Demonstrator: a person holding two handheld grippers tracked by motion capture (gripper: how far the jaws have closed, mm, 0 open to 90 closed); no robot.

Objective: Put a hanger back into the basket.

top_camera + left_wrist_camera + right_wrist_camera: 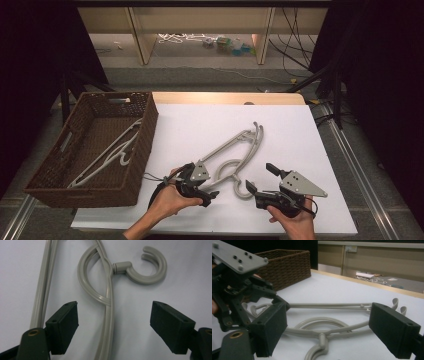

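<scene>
A white table held a grey plastic hanger near its middle, lying flat with its round hook turned toward the person. To the left, over the table's edge, sat a brown wicker basket with a white hanger inside. The left gripper hovered low over the grey hanger's neck — in the left gripper view its jaws stood spread, one on each side of the hanger's arm, the pads clear of the plastic. The right gripper rested just right of the hook, its jaws wide apart and holding nothing. A hand gripped each tool from below.
</scene>
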